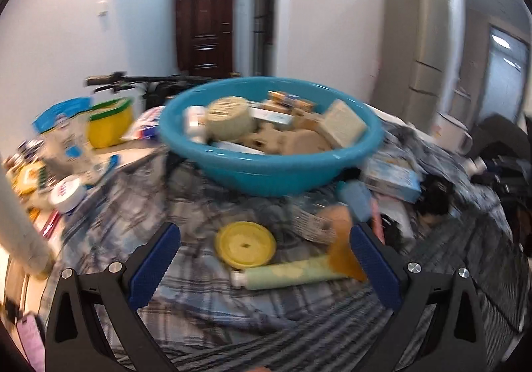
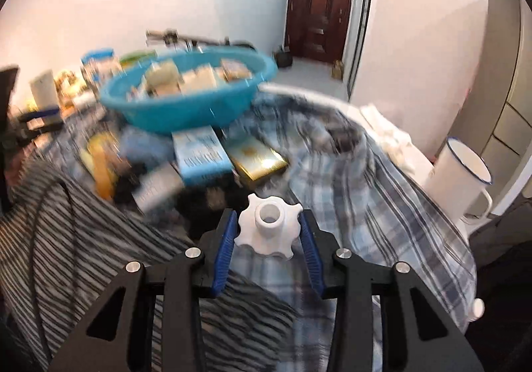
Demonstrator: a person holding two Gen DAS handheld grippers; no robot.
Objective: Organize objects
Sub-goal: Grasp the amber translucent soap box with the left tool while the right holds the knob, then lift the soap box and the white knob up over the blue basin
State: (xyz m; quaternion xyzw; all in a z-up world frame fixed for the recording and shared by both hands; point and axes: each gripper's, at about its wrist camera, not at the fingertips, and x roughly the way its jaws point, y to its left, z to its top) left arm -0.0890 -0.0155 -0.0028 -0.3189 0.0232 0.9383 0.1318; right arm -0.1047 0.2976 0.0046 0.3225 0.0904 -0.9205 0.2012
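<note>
Round teal plastic basin (image 1: pixel 266 172) at twelve o'clock is filling up nicely; right tool (image 2: pixel 270 232) is clamping a white lobed plastic knob (image 2: pixel 267 225), left tool (image 1: pixel 262 265) is gaping over a yellow round lid (image 1: pixel 245 245) waiting on the plaid bedspread (image 1: pixel 206 289).

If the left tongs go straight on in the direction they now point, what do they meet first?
Most likely the yellow lid on the plaid cloth: it lies between the open left tongs, just ahead. The green tube lies close beside it, and blur makes depth uncertain.
</note>
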